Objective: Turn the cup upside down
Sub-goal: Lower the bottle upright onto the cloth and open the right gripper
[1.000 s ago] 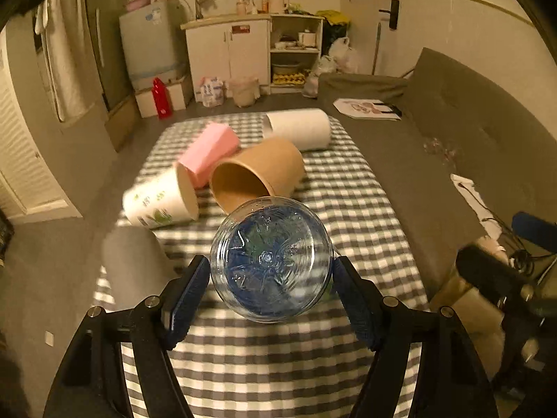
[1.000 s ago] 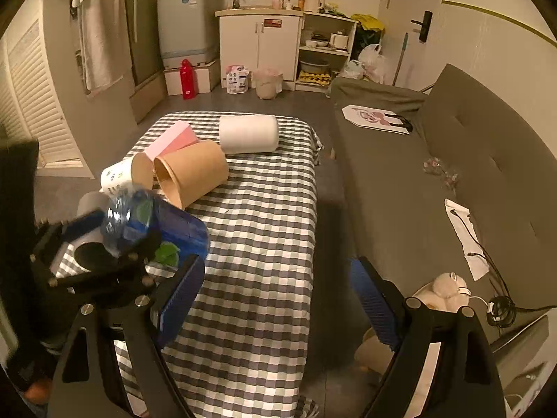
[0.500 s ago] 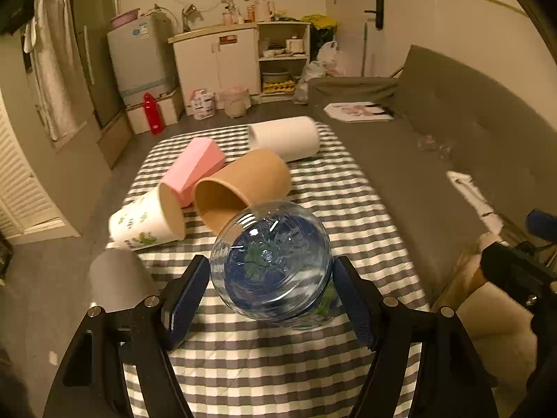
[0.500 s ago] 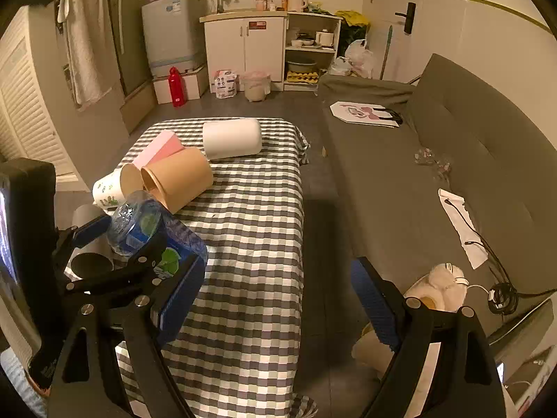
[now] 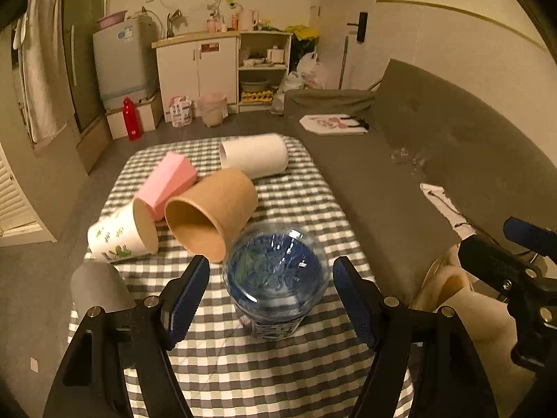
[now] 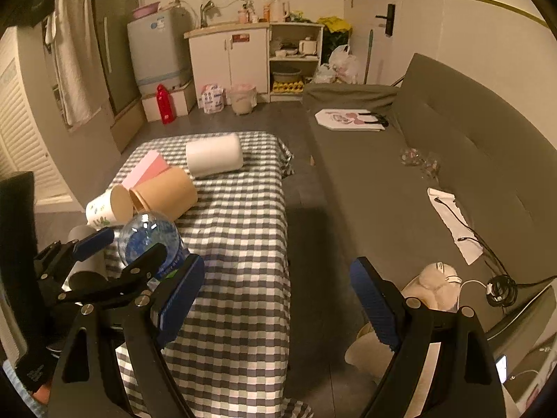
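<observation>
Now left hand-held gripper spread beside blurred, seemingly inverted clear cup; right hand-held gripper wide apart.

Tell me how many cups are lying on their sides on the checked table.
4 for sure: white cup at the far end, pink cup and brown cup mid-table, printed cup at the left edge. A grey cup nearer may be a fifth.
</observation>
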`<state>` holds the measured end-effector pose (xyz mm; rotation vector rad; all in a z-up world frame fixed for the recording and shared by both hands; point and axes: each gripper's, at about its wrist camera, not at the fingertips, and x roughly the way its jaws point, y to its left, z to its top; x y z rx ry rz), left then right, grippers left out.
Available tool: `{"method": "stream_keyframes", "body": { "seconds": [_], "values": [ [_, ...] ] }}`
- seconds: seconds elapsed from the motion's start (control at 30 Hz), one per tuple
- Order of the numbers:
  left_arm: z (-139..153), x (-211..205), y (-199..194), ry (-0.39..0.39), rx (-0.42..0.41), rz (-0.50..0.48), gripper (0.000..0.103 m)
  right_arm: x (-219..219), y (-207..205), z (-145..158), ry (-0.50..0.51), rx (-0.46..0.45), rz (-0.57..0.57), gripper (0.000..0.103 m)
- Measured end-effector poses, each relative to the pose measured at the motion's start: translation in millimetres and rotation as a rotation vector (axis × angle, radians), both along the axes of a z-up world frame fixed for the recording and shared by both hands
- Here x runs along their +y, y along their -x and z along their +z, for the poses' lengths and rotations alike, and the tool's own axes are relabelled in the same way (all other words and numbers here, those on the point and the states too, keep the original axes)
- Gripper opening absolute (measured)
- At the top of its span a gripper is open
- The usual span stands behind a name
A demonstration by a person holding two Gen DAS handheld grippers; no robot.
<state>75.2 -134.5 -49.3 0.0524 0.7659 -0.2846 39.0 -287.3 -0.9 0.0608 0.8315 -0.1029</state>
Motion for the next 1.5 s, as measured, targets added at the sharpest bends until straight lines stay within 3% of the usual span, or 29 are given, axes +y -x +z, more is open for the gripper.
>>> {"method": "stream_keyframes", "body": {
  "seconds": [0.33,0.7,0.9,1.07,1.17,1.33,1.5],
  "values": [
    [47.0,30.4,36.0,0.036,-0.131,0.039,0.082,-10.0,23.5,28.0,-0.045,-0.143,-0.015,0.086],
    [72.9,86.3,92.6,0.056,-0.243,0.090,0.082,21.6,56.5,41.0,-0.037,-0.234,0.080,0.086],
    [67.8,104.7,110.3,0.048,-0.283,0.141,0.082,48.9,69.6,26.9,-0.044,-0.226,0.141,0.086],
    [48.9,115.8,109.6,0.080,-0.248,0.164,0.082,66.8,73.5,8.6,-0.025,-0.197,0.175,0.086],
    [41.0,120.6,110.8,0.090,-0.241,0.176,0.094,75.2,73.5,2.8,0.003,-0.197,0.181,0.086],
    [34.9,122.8,113.1,0.065,-0.258,0.190,0.099,77.7,69.6,-5.4,0.014,-0.182,0.157,0.091],
    [29.5,130.5,107.2,0.100,-0.217,0.206,0.100,76.5,66.3,-8.9,0.011,-0.175,0.141,0.095]
  ]
}}
